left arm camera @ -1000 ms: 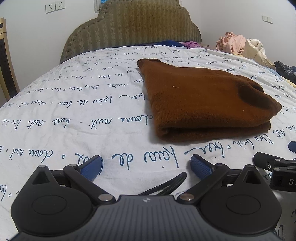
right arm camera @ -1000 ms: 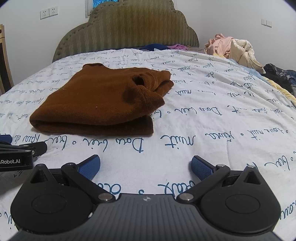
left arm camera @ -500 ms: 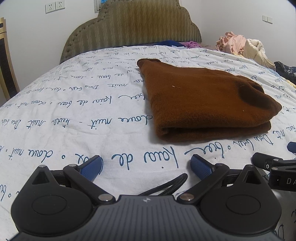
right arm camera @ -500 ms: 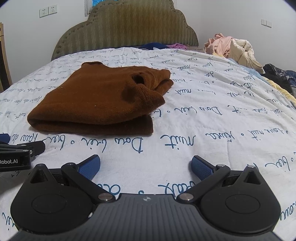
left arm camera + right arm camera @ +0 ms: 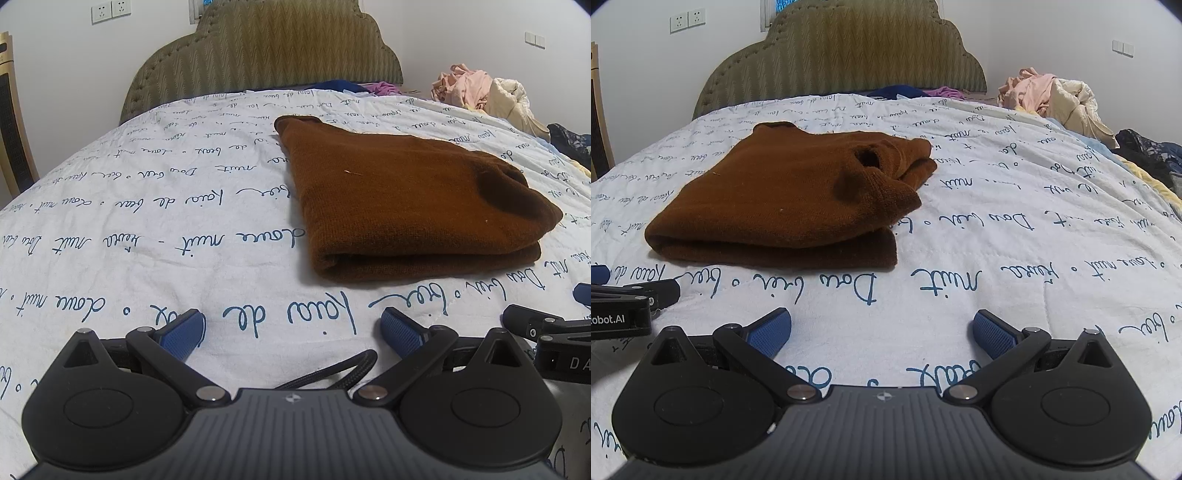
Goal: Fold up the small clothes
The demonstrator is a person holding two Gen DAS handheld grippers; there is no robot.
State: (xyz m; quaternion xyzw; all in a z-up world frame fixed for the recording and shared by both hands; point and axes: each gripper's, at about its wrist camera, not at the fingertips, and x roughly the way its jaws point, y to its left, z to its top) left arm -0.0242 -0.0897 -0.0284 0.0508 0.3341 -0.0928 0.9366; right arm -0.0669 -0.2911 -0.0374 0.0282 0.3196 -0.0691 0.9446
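A brown knitted garment [image 5: 406,199] lies folded on the white bedspread with blue script [image 5: 147,221]. It also shows in the right wrist view [image 5: 790,199], with its folded edge facing me. My left gripper [image 5: 291,328] is open and empty, low over the bedspread in front of the garment and apart from it. My right gripper [image 5: 882,328] is open and empty, in front of the garment and to its right. Each gripper shows at the edge of the other's view: the right one [image 5: 546,332], the left one [image 5: 631,299].
A green padded headboard [image 5: 266,55] stands at the far end of the bed. A pile of pink and cream clothes [image 5: 480,92] lies at the far right, with dark clothes [image 5: 1145,151] nearer. A wooden chair [image 5: 11,110] stands at the left.
The right gripper has drawn slightly back and to the right. The garment and the left gripper have not moved.
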